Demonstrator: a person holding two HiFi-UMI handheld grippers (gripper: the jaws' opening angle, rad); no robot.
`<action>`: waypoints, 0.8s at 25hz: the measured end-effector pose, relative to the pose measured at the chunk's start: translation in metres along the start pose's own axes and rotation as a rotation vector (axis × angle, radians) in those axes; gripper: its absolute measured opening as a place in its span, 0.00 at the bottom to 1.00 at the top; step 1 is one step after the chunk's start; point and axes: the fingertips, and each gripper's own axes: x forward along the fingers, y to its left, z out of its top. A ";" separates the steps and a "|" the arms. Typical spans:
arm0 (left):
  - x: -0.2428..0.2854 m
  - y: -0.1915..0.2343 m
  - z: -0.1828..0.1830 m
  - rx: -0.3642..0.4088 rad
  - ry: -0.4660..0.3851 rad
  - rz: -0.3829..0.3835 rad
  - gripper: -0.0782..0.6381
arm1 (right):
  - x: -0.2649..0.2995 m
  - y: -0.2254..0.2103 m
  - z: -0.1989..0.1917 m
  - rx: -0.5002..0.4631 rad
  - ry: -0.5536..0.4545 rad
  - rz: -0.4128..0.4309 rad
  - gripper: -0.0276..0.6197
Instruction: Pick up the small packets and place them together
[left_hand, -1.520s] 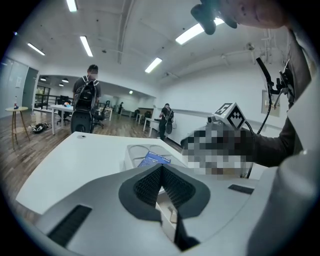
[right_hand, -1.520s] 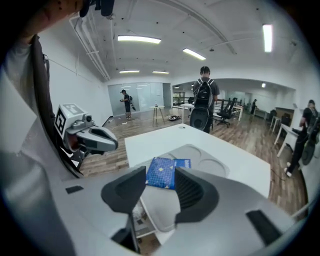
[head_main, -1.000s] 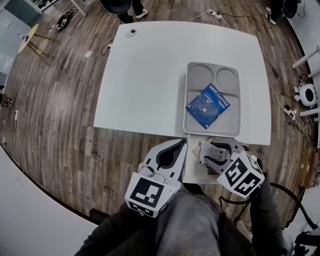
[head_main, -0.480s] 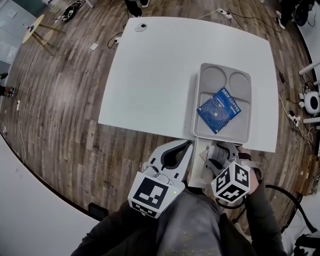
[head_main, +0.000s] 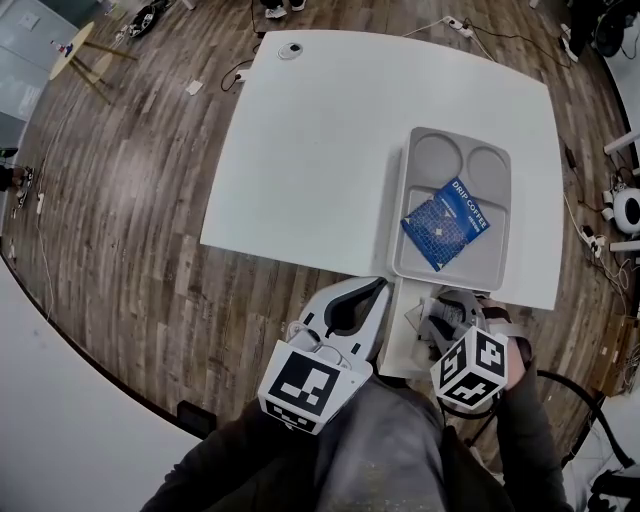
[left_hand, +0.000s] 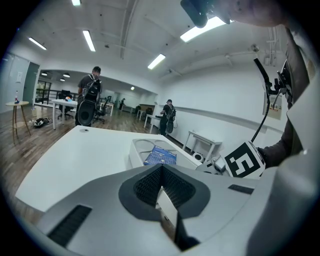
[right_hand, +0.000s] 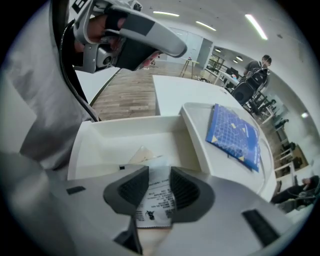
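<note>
So the right gripper (right_hand: 159, 175) is tipped steeply down into a white box (right_hand: 110, 142) that sits just off the near edge of the table (head_main: 300, 150). Its jaws are partway apart and have just been closing in. A small white packet (right_hand: 159, 202) with black print lies right in the gap between the two pads. The pads sit close along its long edges, but I don't see them actually squeezing it, so I'd call it not gripped yet. Just past the jaw tips and a bit to the left there's a second packet, a pale see-through-ish packet (right_hand: 142, 156), on the box floor. Further out beyond the jaws and off to the right is the grey tray (right_hand: 199, 142), right next to the box. A blue drip coffee packet (right_hand: 234, 135) lies flat in it.

The left gripper (left_hand: 162, 169) hangs beside the box, pointing slightly down toward the table. Its jaws are closed tip to tip with nothing between them. From those jaws the tray and the blue packet are ahead, and the right gripper is off to the right
</note>
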 end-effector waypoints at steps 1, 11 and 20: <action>0.000 0.000 0.000 0.000 0.000 0.002 0.11 | -0.001 -0.002 -0.001 0.001 -0.001 -0.013 0.25; -0.005 -0.013 0.005 0.021 -0.022 -0.006 0.11 | -0.043 -0.021 0.017 0.079 -0.143 -0.165 0.08; -0.014 -0.031 0.012 0.054 -0.052 -0.011 0.11 | -0.089 -0.022 0.039 0.160 -0.315 -0.195 0.08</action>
